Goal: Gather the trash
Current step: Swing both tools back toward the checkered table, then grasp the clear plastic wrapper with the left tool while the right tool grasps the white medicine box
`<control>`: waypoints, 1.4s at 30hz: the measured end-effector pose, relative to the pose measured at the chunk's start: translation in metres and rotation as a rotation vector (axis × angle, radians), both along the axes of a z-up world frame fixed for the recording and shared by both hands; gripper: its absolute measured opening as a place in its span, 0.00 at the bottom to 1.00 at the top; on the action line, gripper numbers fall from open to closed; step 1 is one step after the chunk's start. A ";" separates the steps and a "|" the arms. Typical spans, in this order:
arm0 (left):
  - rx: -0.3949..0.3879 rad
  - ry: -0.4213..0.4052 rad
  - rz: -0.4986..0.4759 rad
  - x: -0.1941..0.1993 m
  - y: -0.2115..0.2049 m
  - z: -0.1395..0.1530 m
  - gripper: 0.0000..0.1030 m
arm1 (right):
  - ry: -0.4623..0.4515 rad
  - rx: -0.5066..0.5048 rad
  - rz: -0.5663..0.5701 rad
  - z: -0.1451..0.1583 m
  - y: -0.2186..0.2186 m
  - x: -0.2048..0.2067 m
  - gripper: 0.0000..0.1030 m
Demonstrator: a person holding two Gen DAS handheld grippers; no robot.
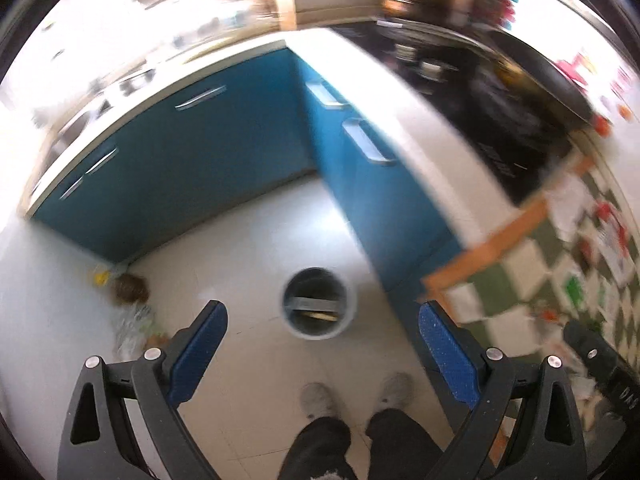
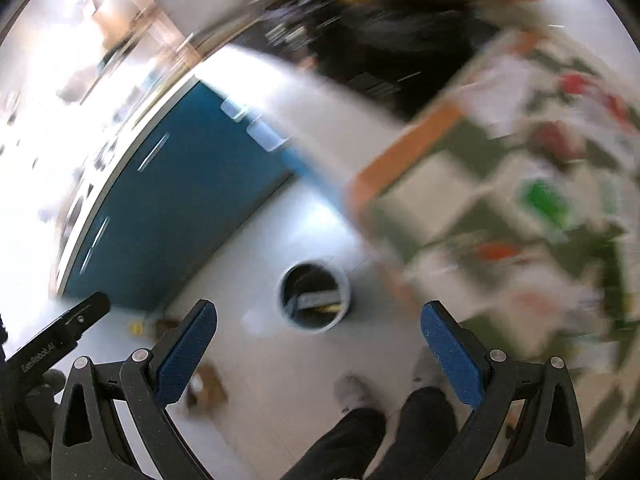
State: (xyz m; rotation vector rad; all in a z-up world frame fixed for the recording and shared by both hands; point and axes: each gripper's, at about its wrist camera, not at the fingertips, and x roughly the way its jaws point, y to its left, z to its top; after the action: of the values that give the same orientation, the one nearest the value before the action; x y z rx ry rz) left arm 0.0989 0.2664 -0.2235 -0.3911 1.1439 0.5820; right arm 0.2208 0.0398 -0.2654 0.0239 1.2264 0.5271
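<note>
A round grey trash bin stands on the pale floor, with something lying inside; it also shows in the right wrist view. My left gripper is open and empty, held high above the bin. My right gripper is open and empty, also high above it. A table with a green-and-white checked cloth carries scattered wrappers and paper, blurred; it fills the right of the right wrist view. Small litter lies on the floor by the cabinet corner, and brown scraps lie near my feet.
Blue cabinets with a white counter form a corner behind the bin. A black hob sits on the counter. The person's feet and dark trousers are below. The other gripper's tip shows at the left.
</note>
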 end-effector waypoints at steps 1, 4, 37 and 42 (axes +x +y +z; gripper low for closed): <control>-0.025 0.007 -0.021 0.014 -0.009 -0.002 0.95 | -0.004 -0.031 -0.049 0.003 -0.027 0.014 1.00; -0.169 0.049 -0.103 0.064 -0.058 -0.024 0.95 | 0.003 -0.105 -0.159 0.000 -0.095 0.046 1.00; -0.050 0.043 -0.268 0.158 -0.173 -0.028 0.02 | 0.064 -0.155 -0.277 -0.058 -0.263 0.118 0.73; 0.010 -0.072 -0.247 0.150 -0.144 0.018 0.02 | -0.006 -0.084 -0.251 -0.012 -0.228 0.113 0.73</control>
State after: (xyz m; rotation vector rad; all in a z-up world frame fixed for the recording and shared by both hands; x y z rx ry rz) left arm 0.2494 0.1228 -0.2050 -0.2546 1.1000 0.3546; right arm 0.3339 -0.1882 -0.2774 0.1038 1.2178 0.2565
